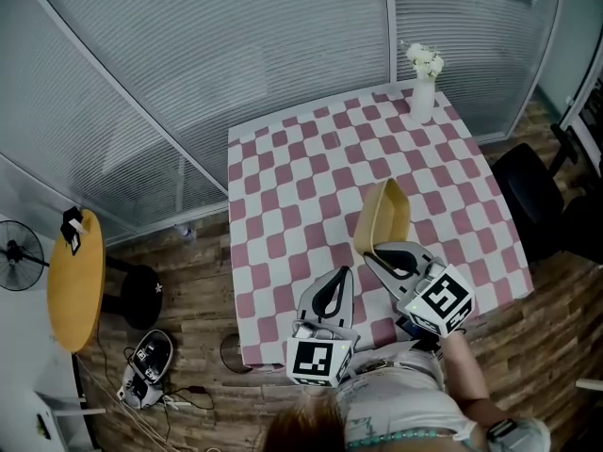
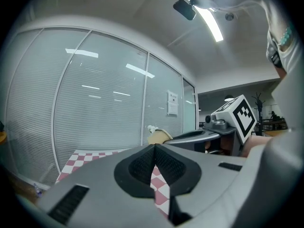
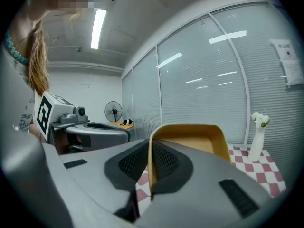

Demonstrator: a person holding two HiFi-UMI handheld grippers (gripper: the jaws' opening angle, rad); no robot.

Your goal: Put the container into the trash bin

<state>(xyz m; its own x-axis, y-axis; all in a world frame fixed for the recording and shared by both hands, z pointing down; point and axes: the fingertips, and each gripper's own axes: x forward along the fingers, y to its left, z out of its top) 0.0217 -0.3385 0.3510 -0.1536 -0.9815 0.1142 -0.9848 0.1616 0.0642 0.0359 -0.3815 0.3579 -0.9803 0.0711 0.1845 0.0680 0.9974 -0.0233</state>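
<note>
A tan rectangular container (image 1: 383, 217) hangs above the pink-and-white checked table (image 1: 283, 158), tipped up on its edge. My right gripper (image 1: 369, 250) is shut on the container's near rim; in the right gripper view the container (image 3: 199, 139) stands between the dark pads (image 3: 164, 161) with its thin wall pinched. My left gripper (image 1: 345, 271) is beside it on the left, over the table's near edge, shut and empty; its pads (image 2: 166, 163) meet in the left gripper view. The container (image 2: 159, 137) also shows there, past the right gripper's body. No trash bin is in view.
A white vase with flowers (image 1: 423, 88) stands at the table's far right corner. A black chair (image 1: 532, 196) is to the right of the table, a round yellow side table (image 1: 75, 281) and a fan (image 1: 17, 255) to the left. Glass walls with blinds are behind.
</note>
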